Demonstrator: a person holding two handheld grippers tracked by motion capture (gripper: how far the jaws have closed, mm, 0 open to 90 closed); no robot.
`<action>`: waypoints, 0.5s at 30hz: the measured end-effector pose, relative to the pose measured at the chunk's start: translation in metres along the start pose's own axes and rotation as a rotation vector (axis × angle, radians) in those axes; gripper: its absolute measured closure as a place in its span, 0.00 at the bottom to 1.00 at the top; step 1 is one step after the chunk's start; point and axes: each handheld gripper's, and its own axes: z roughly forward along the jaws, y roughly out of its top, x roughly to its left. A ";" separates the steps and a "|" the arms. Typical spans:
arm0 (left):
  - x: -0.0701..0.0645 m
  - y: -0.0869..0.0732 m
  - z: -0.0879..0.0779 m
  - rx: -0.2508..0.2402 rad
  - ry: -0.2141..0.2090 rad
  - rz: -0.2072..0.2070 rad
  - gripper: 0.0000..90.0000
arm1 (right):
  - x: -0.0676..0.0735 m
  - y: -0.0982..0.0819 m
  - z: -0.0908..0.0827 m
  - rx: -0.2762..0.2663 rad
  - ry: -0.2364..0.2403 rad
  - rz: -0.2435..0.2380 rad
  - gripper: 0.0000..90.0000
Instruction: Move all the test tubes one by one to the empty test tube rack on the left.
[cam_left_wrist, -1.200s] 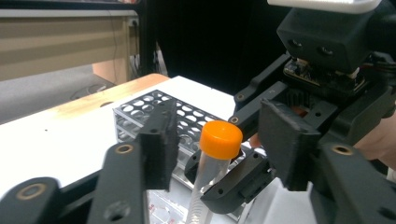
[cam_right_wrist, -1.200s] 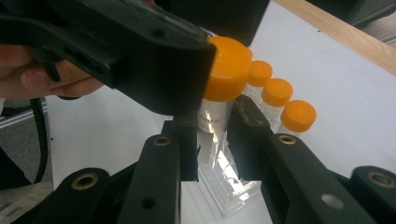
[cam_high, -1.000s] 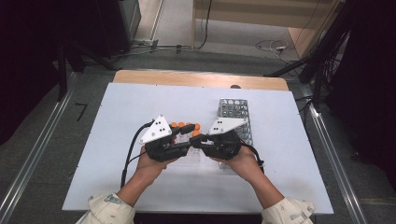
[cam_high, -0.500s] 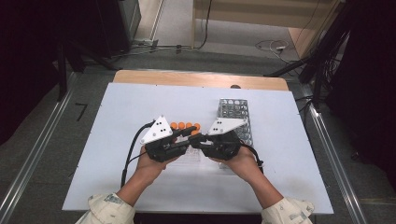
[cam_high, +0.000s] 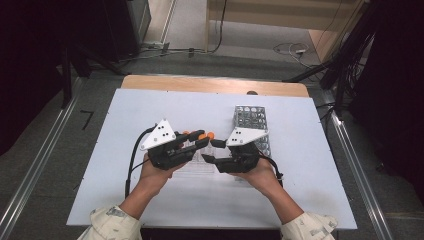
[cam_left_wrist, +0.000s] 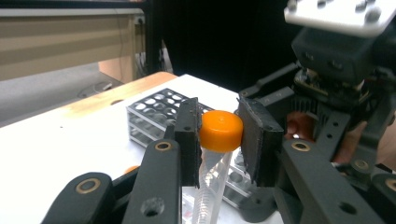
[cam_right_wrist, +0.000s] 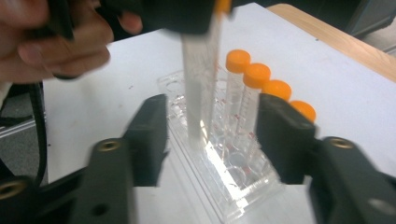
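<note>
High view: both hands (cam_high: 159, 172) level, grippers facing.

The right hand-held gripper (cam_right_wrist: 210, 135) rises from six o'clock, its two black jaws standing apart and having just been opening, with a clear tube (cam_right_wrist: 200, 88) upright between them and touching neither pad. The tube's foot meets a transparent rack (cam_right_wrist: 219, 186) on the white worktop (cam_right_wrist: 116, 93). At one o'clock, four orange-capped tubes (cam_right_wrist: 256, 84) stand in a row in the rack. At eleven o'clock a hand (cam_right_wrist: 51, 42) grips the blurred left hand-held gripper (cam_right_wrist: 187, 14), which holds the tube's top.
</note>
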 end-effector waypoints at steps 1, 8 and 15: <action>0.002 0.002 -0.003 -0.005 0.008 -0.001 0.78 | -0.001 -0.001 -0.001 0.003 -0.004 0.007 0.39; 0.025 0.006 -0.022 -0.046 0.098 -0.024 0.78 | -0.008 -0.013 -0.011 -0.006 -0.049 0.036 0.33; 0.046 -0.004 -0.027 -0.054 0.168 -0.041 0.78 | -0.016 -0.024 -0.016 -0.001 -0.102 0.068 0.24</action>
